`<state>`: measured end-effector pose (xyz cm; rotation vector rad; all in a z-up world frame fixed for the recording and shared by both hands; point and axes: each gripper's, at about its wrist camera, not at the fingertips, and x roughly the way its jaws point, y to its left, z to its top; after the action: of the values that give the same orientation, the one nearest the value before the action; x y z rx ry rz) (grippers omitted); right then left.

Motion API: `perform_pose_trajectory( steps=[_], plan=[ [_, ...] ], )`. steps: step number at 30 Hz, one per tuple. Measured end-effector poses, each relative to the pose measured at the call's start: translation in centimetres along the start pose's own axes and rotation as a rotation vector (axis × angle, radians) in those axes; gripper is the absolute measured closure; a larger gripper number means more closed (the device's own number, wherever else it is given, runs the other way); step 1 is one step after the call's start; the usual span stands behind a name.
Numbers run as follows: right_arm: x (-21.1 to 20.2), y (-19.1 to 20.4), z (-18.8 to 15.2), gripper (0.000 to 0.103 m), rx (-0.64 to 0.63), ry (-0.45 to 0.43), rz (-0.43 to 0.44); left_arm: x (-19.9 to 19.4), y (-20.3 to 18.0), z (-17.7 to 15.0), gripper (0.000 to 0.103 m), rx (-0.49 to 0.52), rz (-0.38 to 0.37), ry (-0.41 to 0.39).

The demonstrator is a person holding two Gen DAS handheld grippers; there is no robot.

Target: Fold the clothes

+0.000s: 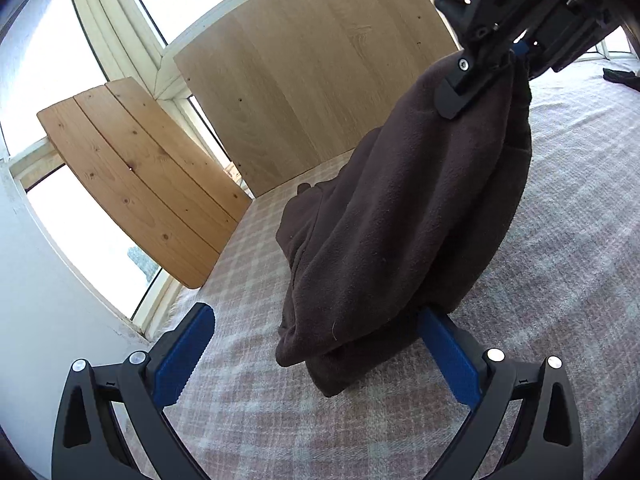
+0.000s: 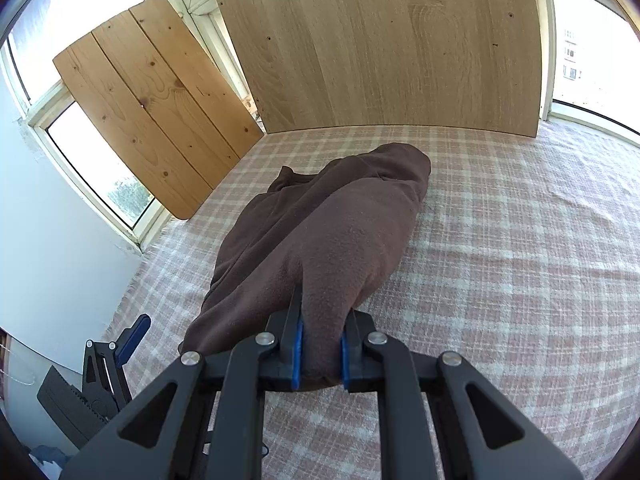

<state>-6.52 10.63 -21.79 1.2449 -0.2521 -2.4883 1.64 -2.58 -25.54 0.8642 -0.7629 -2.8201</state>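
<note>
Right gripper [image 2: 320,354] pinches a bunch of the brown fleece garment [image 2: 332,224], lifting one end while the rest trails on the checked blanket [image 2: 520,260]. Left gripper [image 1: 316,354] gapes wide and empty, its right pad beside the hanging cloth.

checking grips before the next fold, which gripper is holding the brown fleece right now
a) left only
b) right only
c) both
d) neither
b: the right gripper is shut on a bunched end of the fleece and lifts it off the plaid cover, while the left gripper stands wide open, its pads not pressing the cloth hanging between them.
</note>
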Motion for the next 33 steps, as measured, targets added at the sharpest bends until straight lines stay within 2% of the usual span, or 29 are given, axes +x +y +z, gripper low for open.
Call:
perform_pose_trajectory(
  steps=[3, 7, 11, 13, 16, 20, 23, 26, 27, 28, 29, 31, 33],
  plan=[
    [0.2, -0.2, 0.0, 0.09, 0.003, 0.008, 0.001, 0.2, -0.8, 0.3, 0.001, 0.037, -0.032, -0.023],
    [0.4, -0.3, 0.0, 0.09, 0.003, 0.014, 0.001, 0.9, -0.3, 1.1, 0.001, -0.014, -0.1, 0.006],
    [0.4, -0.7, 0.2, 0.09, 0.009, 0.02, 0.007, -0.7, -0.6, 0.9, 0.001, -0.03, -0.144, -0.001],
    [0.3, -0.7, 0.3, 0.09, 0.014, 0.019, 0.011, -1.0, -1.8, 0.1, 0.0, 0.029, -0.109, -0.002],
    [0.0, -0.5, 0.5, 0.09, 0.021, 0.015, 0.02, 0.0, -3.9, -0.5, 0.0, 0.159, 0.025, 0.02],
    [-0.3, -0.4, 0.9, 0.09, 0.034, 0.01, 0.033, 1.6, -4.5, 0.4, 0.0, 0.22, 0.086, 0.009],
    [-0.4, -0.3, 1.0, 0.09, 0.034, 0.011, 0.033, 2.8, -4.1, 1.1, 0.0, 0.226, 0.087, 0.016],
    [-0.4, -0.5, 0.9, 0.09, 0.035, 0.012, 0.029, 3.6, -2.5, 1.3, 0.001, 0.193, 0.007, 0.035],
    [-0.4, -0.6, 0.8, 0.09, 0.039, 0.015, 0.029, 3.9, -1.7, 1.2, 0.002, 0.168, -0.042, 0.042],
    [-0.3, -0.8, 0.6, 0.09, 0.043, 0.019, 0.029, 4.3, -0.9, 1.1, 0.013, 0.134, -0.083, 0.055],
    [-0.3, -0.9, 0.5, 0.09, 0.047, 0.023, 0.029, 4.7, 0.0, 1.0, 0.032, 0.101, -0.124, 0.068],
    [0.0, -1.3, 0.1, 0.09, 0.063, 0.035, 0.041, 5.8, 1.1, 0.9, 0.044, 0.052, -0.197, 0.113],
    [0.2, -1.4, -0.4, 0.09, 0.07, 0.045, 0.044, 6.0, 1.5, 0.9, 0.055, 0.052, -0.234, 0.114]
  ],
)
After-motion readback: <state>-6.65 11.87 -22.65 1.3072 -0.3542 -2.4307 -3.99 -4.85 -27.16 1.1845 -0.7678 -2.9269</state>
